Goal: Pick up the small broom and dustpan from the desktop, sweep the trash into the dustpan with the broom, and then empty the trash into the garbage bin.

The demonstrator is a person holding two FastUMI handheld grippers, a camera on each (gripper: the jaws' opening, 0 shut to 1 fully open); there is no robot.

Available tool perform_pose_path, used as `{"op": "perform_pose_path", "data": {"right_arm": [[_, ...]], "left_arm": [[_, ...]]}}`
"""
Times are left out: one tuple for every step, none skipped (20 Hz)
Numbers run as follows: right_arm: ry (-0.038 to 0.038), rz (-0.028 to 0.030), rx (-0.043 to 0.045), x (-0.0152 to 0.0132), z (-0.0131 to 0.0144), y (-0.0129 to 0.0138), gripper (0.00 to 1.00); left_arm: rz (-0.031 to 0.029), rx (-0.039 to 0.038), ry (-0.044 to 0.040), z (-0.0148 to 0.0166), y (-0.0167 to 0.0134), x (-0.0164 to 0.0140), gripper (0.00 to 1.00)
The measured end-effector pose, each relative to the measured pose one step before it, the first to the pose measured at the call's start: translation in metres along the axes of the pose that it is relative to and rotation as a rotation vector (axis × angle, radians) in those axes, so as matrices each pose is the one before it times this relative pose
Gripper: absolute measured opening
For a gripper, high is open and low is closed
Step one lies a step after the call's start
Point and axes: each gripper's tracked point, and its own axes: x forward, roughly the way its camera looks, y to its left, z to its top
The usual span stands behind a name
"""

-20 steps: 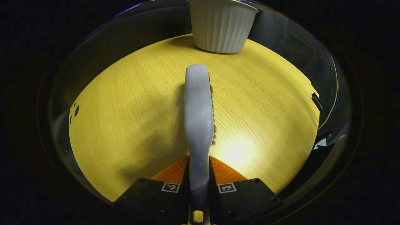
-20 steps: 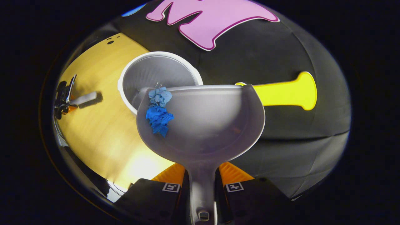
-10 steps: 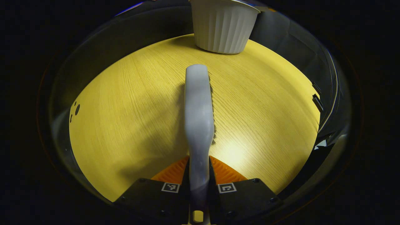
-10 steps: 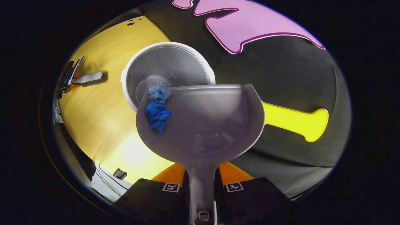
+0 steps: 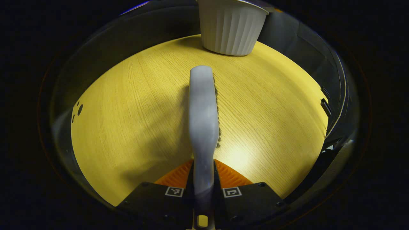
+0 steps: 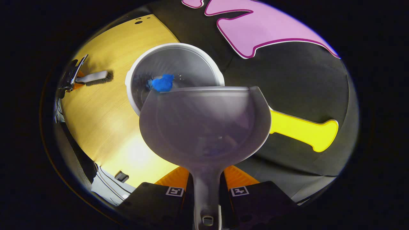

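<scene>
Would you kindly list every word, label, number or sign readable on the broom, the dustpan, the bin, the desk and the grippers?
No readable words or numbers.
Left gripper, shut on the broom: two square black-and-white marker patterns, no text.
Right gripper, shut on the dustpan: two like markers, no text.
Garbage bin: plain ribbed wall, unmarked.
Blue trash and desktop: unmarked.

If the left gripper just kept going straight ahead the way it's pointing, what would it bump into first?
Probably the white ribbed garbage bin. The left gripper holds the small broom pointing forward over the desktop, and the bin stands slightly right of that line, so the broom's tip would likely reach it first. Depth is hard to judge.
</scene>
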Motion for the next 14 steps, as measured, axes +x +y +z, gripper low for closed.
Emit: {"op": "perform_pose_path", "data": {"right_arm": [[-0.00327, -0.0011, 0.00393, 0.00051, -0.0006, -0.001, 0.38], [-0.00274, 0.00083, 0.00705, 0.00028, -0.00169, -0.00012, 0.38], [-0.00629, 0.00232, 0.01016, 0.00064, -0.00121, 0.00007, 0.38], [-0.0096, 0.00337, 0.01845, -0.00035, -0.00216, 0.00001, 0.38], [-0.01409, 0.00936, 0.02689, -0.00117, -0.00226, 0.0025, 0.38], [-0.0223, 0.01447, 0.03558, -0.00062, -0.00242, 0.00322, 0.38], [-0.02509, 0.02132, 0.04689, -0.00223, -0.00273, 0.00559, 0.38], [-0.02432, 0.02567, 0.0518, -0.00227, -0.00376, 0.00734, 0.38], [-0.02785, 0.02803, 0.05546, -0.00176, -0.00362, 0.008, 0.38], [-0.02893, 0.0299, 0.0557, -0.00301, -0.00328, 0.00719, 0.38], [-0.02955, 0.02797, 0.04853, -0.00189, -0.00265, 0.00741, 0.38], [-0.03797, 0.01828, 0.04352, -0.00444, -0.00048, 0.0044, 0.38], [-0.02774, 0.00665, 0.02881, -0.00526, -0.00155, 0.00126, 0.38], [-0.03448, -0.00089, 0.03138, -0.00425, -0.00153, -0.00096, 0.38]], "left_arm": [[-0.00012, 0.00069, 0.00059, 0.00026, 0.00015, 0.00003, 0.3], [0.00055, 0.00075, 0.00102, -0.0002, 0.00041, -0.00002, 0.3], [0.0011, 0.00075, 0.00136, 0.00037, 0.00006, -0.00034, 0.3], [0.00225, -0.00076, 0.00059, -0.00028, -0.00018, -0.00004, 0.3], [0.00206, -0.00167, 0.00044, -0.00018, -0.00008, -0.00003, 0.3], [0.00127, -0.00225, -0.00001, 0.00033, 0.0003, 0.00025, 0.3], [0.00098, -0.00317, 0.00011, -0.00028, -0.00078, 0.00017, 0.3], [0.00113, -0.0028, 0.00031, 0.00026, -0.00017, -0.00024, 0.3], [0.00093, -0.00079, 0.00139, -0.00054, -0.00001, -0.0001, 0.3], [0.00115, 0.00052, 0.00157, 0.00086, 0.00019, 0.0001, 0.3], [0.00116, 0.00081, 0.00201, -0.00108, 0.00028, 0.0, 0.3], [0.00034, 0.00116, 0.0018, 0.00048, -0.00027, -0.00005, 0.3], [0.00071, -0.00005, 0.00206, -0.00007, 0.00001, -0.00005, 0.3], [0.00071, -0.00211, 0.00225, -0.00009, -0.00008, -0.00016, 0.3]]}}
